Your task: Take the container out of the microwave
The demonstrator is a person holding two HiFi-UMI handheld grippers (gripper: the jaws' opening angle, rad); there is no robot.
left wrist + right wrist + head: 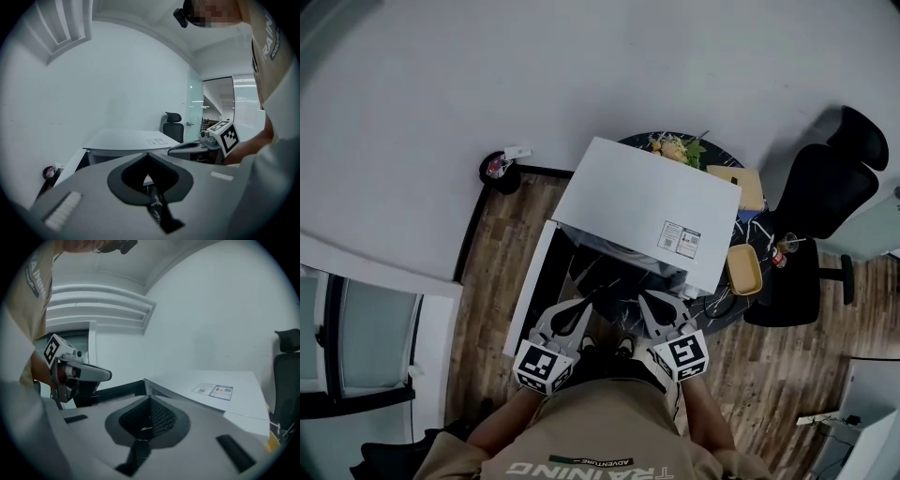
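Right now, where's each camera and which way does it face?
Head view: on the person's head, steeply down at the microwave; left tongs, right tongs, shirt show.
Left gripper view: on left tongs, along shut jaws toward microwave; forearm at right.
Right gripper view: on right tongs, same aim; shirt at left.
Shared: microwave in all; each gripper view shows the other tongs.

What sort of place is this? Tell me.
Likely an office: a black swivel chair, a glass partition, and a white microwave standing on a small dark table.
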